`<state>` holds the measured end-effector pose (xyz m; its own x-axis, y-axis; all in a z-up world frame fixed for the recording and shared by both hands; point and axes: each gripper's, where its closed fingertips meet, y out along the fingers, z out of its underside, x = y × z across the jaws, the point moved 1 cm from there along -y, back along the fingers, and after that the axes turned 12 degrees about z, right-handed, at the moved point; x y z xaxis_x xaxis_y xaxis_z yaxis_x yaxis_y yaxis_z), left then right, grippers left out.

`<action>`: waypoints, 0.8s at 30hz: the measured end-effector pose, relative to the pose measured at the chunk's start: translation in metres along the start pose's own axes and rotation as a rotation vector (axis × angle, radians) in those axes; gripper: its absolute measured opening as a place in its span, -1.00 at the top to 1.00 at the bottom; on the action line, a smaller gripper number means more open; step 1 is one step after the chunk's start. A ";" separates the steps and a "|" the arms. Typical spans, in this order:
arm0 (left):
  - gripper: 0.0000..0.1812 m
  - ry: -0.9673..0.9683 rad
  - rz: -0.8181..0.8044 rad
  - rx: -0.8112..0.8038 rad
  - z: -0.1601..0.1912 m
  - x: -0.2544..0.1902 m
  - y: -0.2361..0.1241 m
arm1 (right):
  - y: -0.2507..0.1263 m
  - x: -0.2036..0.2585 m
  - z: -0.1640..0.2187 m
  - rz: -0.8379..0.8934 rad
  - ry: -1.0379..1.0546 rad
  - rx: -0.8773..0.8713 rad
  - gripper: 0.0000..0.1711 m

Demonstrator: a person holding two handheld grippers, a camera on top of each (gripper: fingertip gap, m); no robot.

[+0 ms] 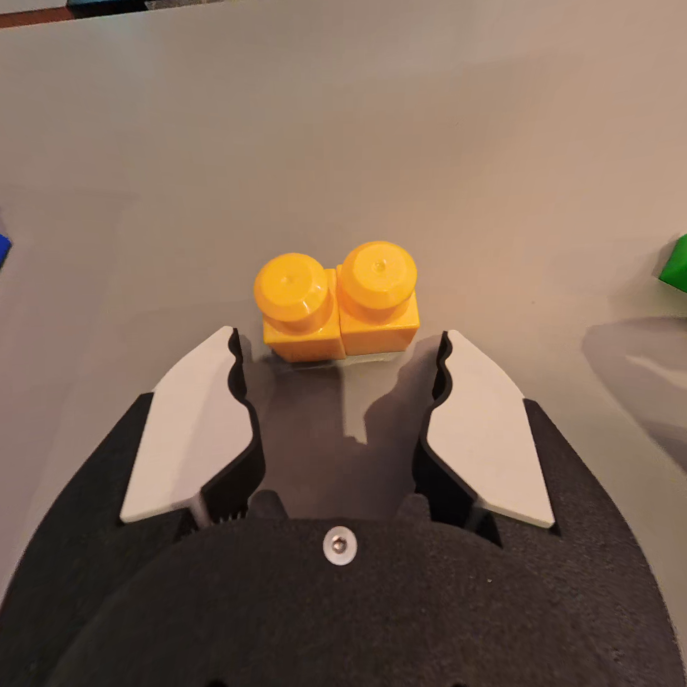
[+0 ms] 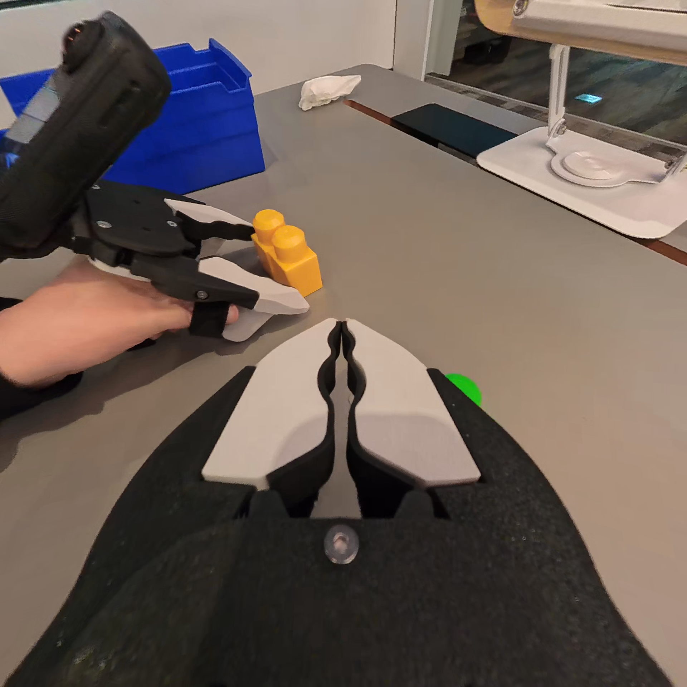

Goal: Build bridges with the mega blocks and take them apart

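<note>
left gripper: closest to us, jaws wide, empty
yellow blocks: two side by side on the table, just past its tips
right gripper: pinched closed, empty
step: we'd guess grabbing one, needs a slight push forward

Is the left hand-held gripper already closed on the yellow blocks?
No, the left hand-held gripper is open, its fingertips just short of the two yellow blocks.

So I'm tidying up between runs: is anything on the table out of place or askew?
One thing: a crumpled white tissue lies loose at the far side of the table, beyond the blue bin. The two yellow blocks stand upright, side by side but slightly out of line.
</note>
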<state>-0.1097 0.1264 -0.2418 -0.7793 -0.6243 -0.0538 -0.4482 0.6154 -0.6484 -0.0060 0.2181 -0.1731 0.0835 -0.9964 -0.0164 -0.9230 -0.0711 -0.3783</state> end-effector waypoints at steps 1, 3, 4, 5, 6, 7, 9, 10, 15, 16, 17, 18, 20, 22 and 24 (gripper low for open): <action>-0.11 -0.012 -0.012 0.005 0.000 0.001 0.001 | -0.002 -0.001 0.000 -0.006 0.006 -0.005 1.00; -0.10 -0.040 -0.025 0.008 0.000 0.003 0.002 | -0.007 -0.004 -0.002 -0.013 0.011 -0.016 1.00; -0.11 -0.053 -0.032 0.011 0.000 0.004 0.003 | -0.009 -0.004 -0.003 -0.015 0.011 -0.020 1.00; -0.11 -0.062 -0.036 0.014 0.000 0.005 0.004 | -0.010 -0.005 -0.004 -0.019 0.012 -0.026 1.00; -0.11 -0.066 -0.042 0.018 0.000 0.006 0.005 | -0.012 -0.005 -0.005 -0.023 0.014 -0.032 1.00; -0.11 -0.067 -0.049 0.022 0.000 0.006 0.006 | -0.014 -0.005 -0.006 -0.026 0.015 -0.037 1.00; -0.10 -0.068 -0.059 0.029 0.000 0.007 0.008 | -0.016 -0.006 -0.007 -0.029 0.016 -0.041 1.00; -0.10 -0.071 -0.064 0.028 -0.001 0.006 0.008 | -0.016 -0.006 -0.007 -0.033 0.019 -0.043 1.00; -0.02 -0.095 -0.056 0.029 -0.002 0.002 0.012 | -0.019 -0.005 -0.009 -0.042 0.021 -0.053 1.00; -0.01 -0.100 -0.055 0.029 -0.002 0.002 0.012 | -0.020 -0.006 -0.009 -0.042 0.022 -0.053 1.00; -0.01 -0.107 -0.057 0.029 -0.002 0.003 0.012 | -0.021 -0.006 -0.010 -0.043 0.023 -0.056 1.00; 0.02 -0.111 -0.056 0.028 -0.003 0.003 0.012 | -0.021 -0.006 -0.010 -0.043 0.026 -0.060 1.00; 0.04 -0.120 -0.062 0.026 -0.003 0.004 0.013 | -0.022 -0.006 -0.011 -0.045 0.032 -0.065 1.00; 0.05 -0.123 -0.065 0.025 -0.004 0.004 0.014 | -0.022 -0.006 -0.010 -0.045 0.035 -0.063 1.00; 0.05 -0.127 -0.068 0.025 -0.004 0.005 0.014 | -0.022 -0.006 -0.009 -0.047 0.036 -0.060 1.00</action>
<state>-0.1214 0.1340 -0.2478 -0.6853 -0.7208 -0.1039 -0.4855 0.5586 -0.6725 0.0100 0.2256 -0.1561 0.1145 -0.9928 0.0341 -0.9392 -0.1194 -0.3221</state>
